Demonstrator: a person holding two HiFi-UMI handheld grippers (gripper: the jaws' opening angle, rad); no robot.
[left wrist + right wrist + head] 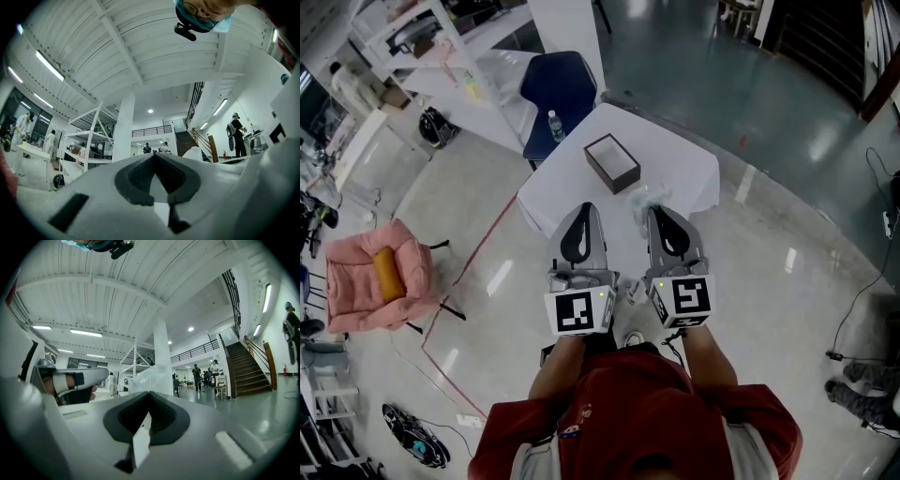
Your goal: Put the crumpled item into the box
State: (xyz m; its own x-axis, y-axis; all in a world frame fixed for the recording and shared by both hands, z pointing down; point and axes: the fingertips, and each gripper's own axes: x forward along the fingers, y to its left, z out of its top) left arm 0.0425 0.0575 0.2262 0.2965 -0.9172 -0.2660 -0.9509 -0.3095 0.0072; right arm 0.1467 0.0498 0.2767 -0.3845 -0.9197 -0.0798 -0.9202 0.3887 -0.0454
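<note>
1. On the white table sits a dark box with its top open.
2. The crumpled item is clear and shiny. It lies on the table near the box, on the side by the person. It is not in the box.
3. Each gripper has a cube with black and white square marks on it. These are blocky shapes, not letters. A small patch on the person's red shirt is too small to read.
4. The left gripper has its jaws pressed together at the tips. It holds nothing. The left gripper view shows only the room past the tips.
5. The right gripper also has its jaws pressed together, with nothing between them. In the right gripper view the crumpled item shows just past the tips. I cannot tell if they touch it.
6. Both grippers sit side by side at the near edge of the table and point at the box.
7. A bottle stands at the far left corner of the table, next to a blue chair.
8. A pink chair stands far off on the floor.
</note>
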